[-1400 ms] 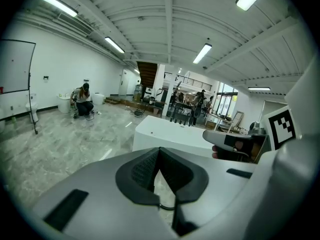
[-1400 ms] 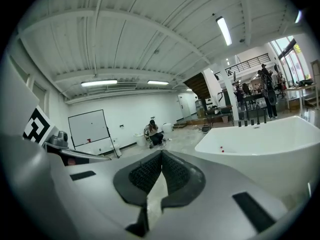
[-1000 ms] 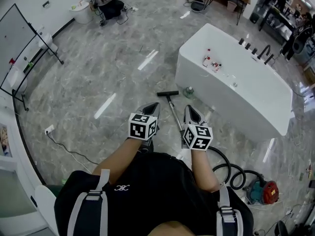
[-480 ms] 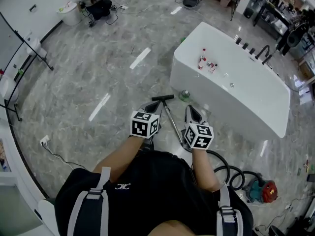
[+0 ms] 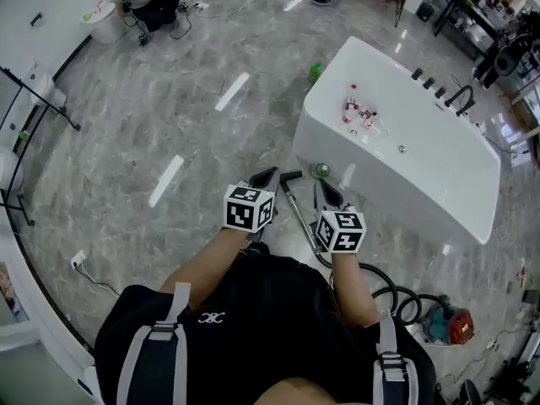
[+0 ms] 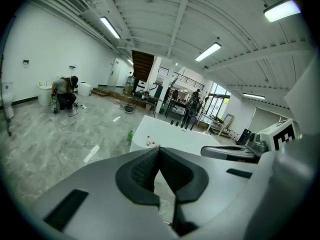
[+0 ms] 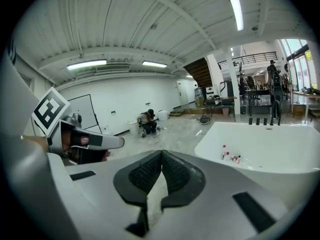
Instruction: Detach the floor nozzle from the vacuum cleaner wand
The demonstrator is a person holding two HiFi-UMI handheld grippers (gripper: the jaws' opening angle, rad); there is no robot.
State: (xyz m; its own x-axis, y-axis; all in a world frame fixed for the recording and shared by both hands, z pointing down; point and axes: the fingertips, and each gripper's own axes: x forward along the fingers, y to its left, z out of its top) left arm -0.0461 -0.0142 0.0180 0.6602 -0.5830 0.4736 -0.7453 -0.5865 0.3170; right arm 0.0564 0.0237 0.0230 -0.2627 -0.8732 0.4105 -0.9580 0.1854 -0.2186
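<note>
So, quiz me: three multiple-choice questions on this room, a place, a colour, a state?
1. Where is the vacuum wand? A on a shelf; B on the floor between the left gripper and the right gripper; C against a wall.
2. The bathtub's colour? A white; B black; C green.
3. Both grippers' jaws? A wide apart; B shut, empty; C shut on the wand.
Answers: 1 B, head view shows it lying there; 2 A, its wall is white; 3 B, jaws meet with nothing between.

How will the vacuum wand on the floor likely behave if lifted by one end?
The wand looks a straight metal tube, so probably stiff. Its floor nozzle may weigh that end down; the coiled hose likely trails floppily.
</note>
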